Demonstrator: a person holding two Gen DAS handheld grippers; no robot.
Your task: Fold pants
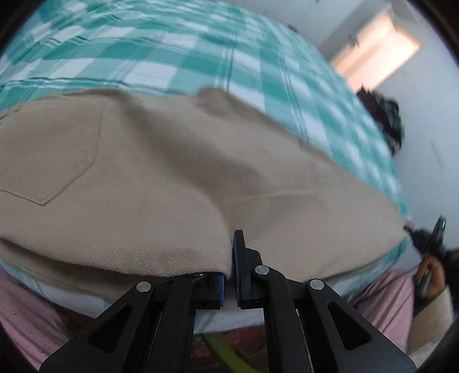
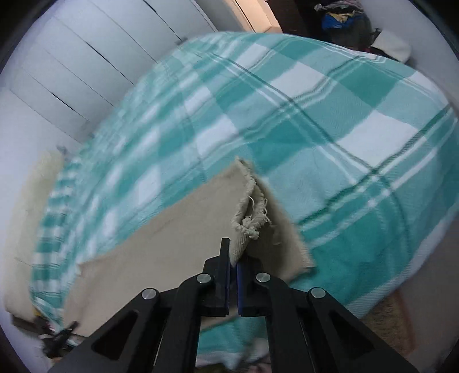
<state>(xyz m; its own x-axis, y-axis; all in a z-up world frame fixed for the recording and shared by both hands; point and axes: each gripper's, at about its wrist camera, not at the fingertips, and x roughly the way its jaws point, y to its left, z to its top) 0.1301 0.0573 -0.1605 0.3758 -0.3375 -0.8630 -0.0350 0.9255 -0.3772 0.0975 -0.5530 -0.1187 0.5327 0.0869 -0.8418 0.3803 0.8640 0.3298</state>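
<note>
Beige pants point(image 1: 143, 172) lie spread across a bed covered by a teal-and-white checked blanket point(image 1: 178, 54). In the left wrist view, a stitched back pocket point(image 1: 48, 155) sits at the far left of the cloth. Toward the middle, the left gripper point(image 1: 229, 258) is pinched shut on a raised fold at the near edge of the pants, the fabric caught between its blue-padded fingers. At the far right edge, a hand point(image 1: 433, 275) holds the other gripper at the corner of the cloth.

In the right wrist view, white panelled doors point(image 2: 86, 57) stand at the left beyond the bed. The pant leg runs from lower left up toward the centre. There the right gripper point(image 2: 233, 258) is clamped shut on the frayed hem point(image 2: 249, 212), lifting it slightly. To the right, the blanket stretches away, with a dark pile of belongings point(image 2: 350, 20) at the top right.
</note>
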